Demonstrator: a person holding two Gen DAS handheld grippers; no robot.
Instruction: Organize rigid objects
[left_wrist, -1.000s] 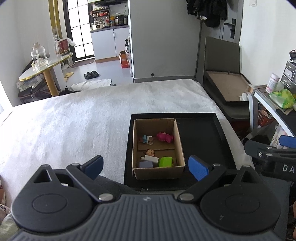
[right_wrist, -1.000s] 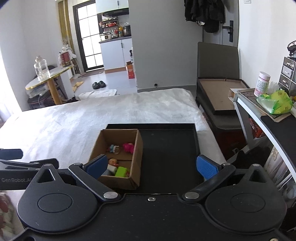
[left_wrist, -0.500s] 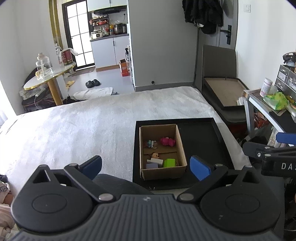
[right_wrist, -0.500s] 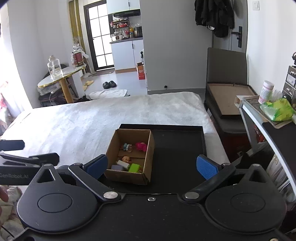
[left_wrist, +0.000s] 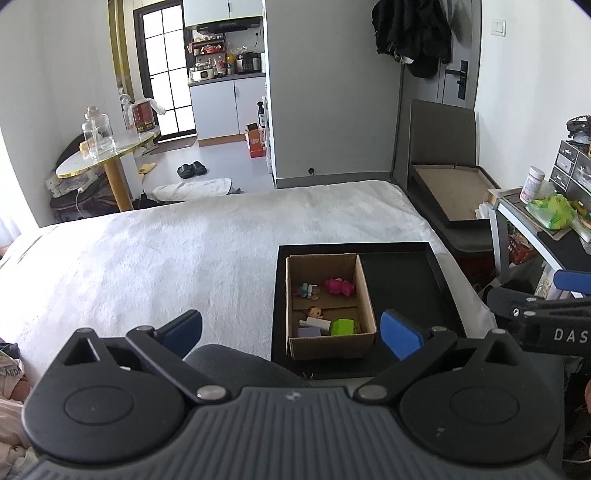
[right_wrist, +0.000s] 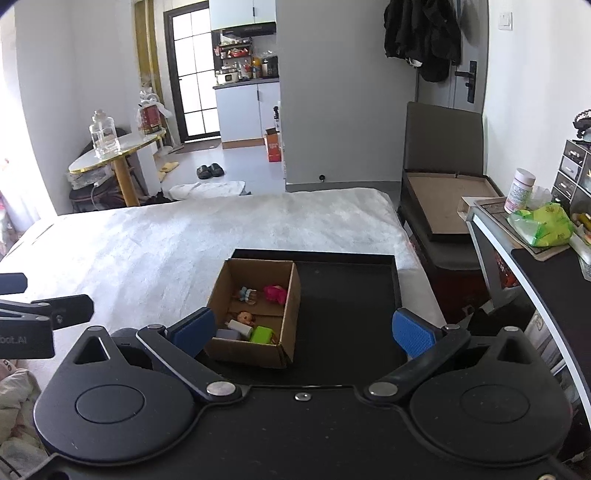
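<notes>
A brown cardboard box (left_wrist: 364, 295) (right_wrist: 291, 314) stands in the left half of a black tray (left_wrist: 413, 288) (right_wrist: 351, 306) on the white bed. Inside lie a pink toy (left_wrist: 340, 286) (right_wrist: 275, 293), a small pale doll (left_wrist: 307, 291) (right_wrist: 246, 294), a brown-haired doll (left_wrist: 316, 313) (right_wrist: 245, 316), a green block (left_wrist: 344, 326) (right_wrist: 263, 335) and a lilac block (left_wrist: 308, 331) (right_wrist: 229, 335). My left gripper (left_wrist: 291, 330) hovers open, short of the box. My right gripper (right_wrist: 303, 330) is open too, with the box's near right corner between its fingers in the picture, well beyond them.
The white bed (left_wrist: 184, 251) spreads left of the tray. A dark chair with a flat cardboard tray (left_wrist: 450, 192) stands at the far right. A desk (right_wrist: 535, 258) with a green bag (right_wrist: 541, 225) and a bottle is on the right. A round table (left_wrist: 103, 155) stands far left.
Both grippers have pulled back and risen from the box, which looks smaller and farther now. Both stay open with nothing held. The toys in the box have not moved.
</notes>
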